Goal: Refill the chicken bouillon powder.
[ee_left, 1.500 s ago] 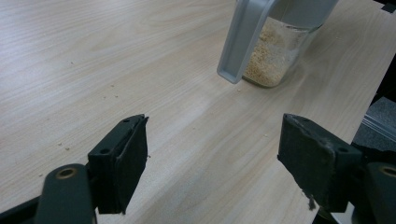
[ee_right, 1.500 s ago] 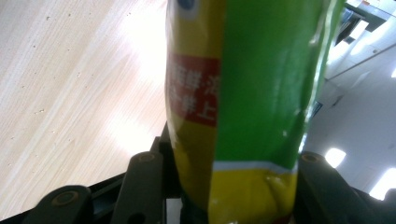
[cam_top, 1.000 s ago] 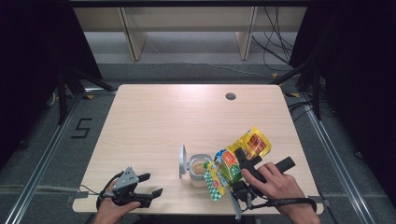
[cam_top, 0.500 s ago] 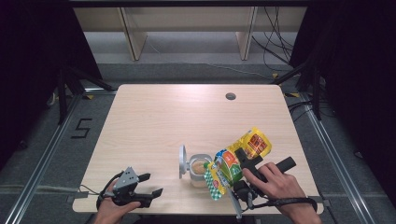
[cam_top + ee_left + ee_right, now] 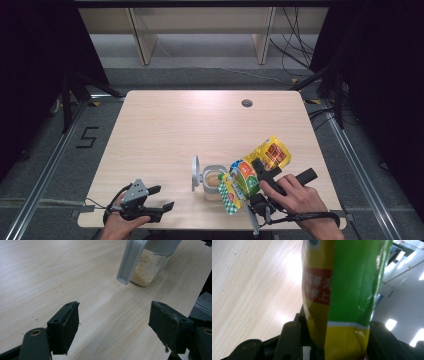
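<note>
- Your right hand-held gripper (image 5: 254,176) is pinching the green-and-yellow pouch (image 5: 239,181); in the right gripper view the pouch (image 5: 342,290) sits between the two black jaws, pressed from both sides.
- The pouch is tilted, its lower end over the glass jar (image 5: 214,182) and just beside the jar's rim. Cannot tell if it touches the rim.
- The jar stands upright on the tabletop (image 5: 190,130) near your edge, right of centre. Its grey flip lid (image 5: 195,173) is swung open and stands on the jar's left side.
- In the left gripper view the jar (image 5: 150,267) holds a pale tan granular fill, with the lid (image 5: 130,262) hanging down in front of it.
- A second pouch, yellow and orange (image 5: 271,154), lies flat on the tabletop just behind your right hand (image 5: 292,195).
- Your left hand-held gripper (image 5: 159,197) is spread wide, nothing between the jaws. It sits low at the front-left of the tabletop, well apart from the jar and pointed toward it.
- A few crumbs lie on the tabletop ahead of the left jaws.
</note>
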A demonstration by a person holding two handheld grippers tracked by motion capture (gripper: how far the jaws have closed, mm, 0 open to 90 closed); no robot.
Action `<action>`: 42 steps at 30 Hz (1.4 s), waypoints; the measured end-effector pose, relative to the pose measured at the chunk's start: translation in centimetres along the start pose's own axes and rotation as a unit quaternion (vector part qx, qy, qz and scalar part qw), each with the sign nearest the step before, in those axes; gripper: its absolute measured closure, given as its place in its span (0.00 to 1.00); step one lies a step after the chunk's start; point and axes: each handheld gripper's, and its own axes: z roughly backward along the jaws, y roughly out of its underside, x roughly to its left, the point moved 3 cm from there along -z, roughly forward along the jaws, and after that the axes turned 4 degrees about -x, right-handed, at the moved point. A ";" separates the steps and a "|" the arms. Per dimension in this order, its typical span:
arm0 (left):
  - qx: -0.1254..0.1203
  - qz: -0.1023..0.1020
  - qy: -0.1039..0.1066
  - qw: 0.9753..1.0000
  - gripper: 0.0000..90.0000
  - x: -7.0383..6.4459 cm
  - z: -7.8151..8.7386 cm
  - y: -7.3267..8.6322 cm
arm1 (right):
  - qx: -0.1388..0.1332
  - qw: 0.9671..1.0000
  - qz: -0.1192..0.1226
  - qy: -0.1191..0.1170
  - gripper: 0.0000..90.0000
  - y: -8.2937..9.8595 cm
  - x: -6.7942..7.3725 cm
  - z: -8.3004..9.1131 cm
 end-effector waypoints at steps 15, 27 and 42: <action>0.003 -0.003 -0.001 1.000 0.26 0.1 0.0 0.0 | -0.001 1.000 0.002 0.001 0.71 -0.4 0.0 0.0; 0.004 -0.005 0.001 1.000 0.26 0.1 0.0 0.0 | -0.001 1.000 0.004 0.012 0.71 -0.2 -0.4 -0.3; -0.001 -0.002 0.001 1.000 0.26 0.1 0.1 0.0 | 0.010 1.000 -0.001 0.007 0.71 0.4 0.0 -0.1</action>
